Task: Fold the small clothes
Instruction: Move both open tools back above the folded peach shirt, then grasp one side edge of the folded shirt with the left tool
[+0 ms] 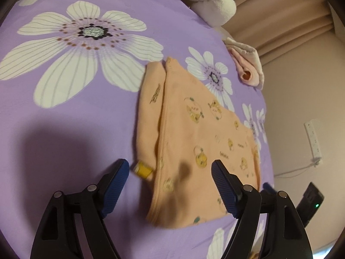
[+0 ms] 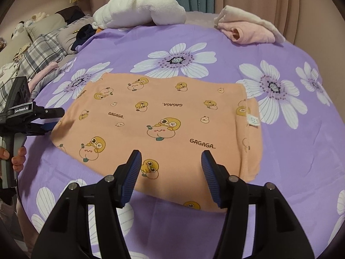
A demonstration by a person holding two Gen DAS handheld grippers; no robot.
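An orange garment (image 2: 161, 116) printed with small ducks and "GAGAGA" lies flat, folded over, on the purple flowered bedsheet (image 2: 291, 151). My right gripper (image 2: 171, 154) hangs open just above its near edge, pads apart with nothing pressed between them. At the garment's left end is my left gripper (image 2: 59, 118), held by a hand and open. In the left wrist view the garment (image 1: 194, 129) runs away from me, a yellow tag (image 1: 143, 169) at its near corner. There my left gripper (image 1: 170, 164) stands wide open over that end, and its pads do not touch the cloth.
A white fluffy bundle (image 2: 140, 8) and folded pink clothes (image 2: 248, 32) lie at the bed's far edge. Plaid pillows (image 2: 43, 51) and dark clothing are at the far left. Beyond the bed's right edge are curtains, a wall power strip (image 1: 313, 138) and a dark device (image 1: 310, 202).
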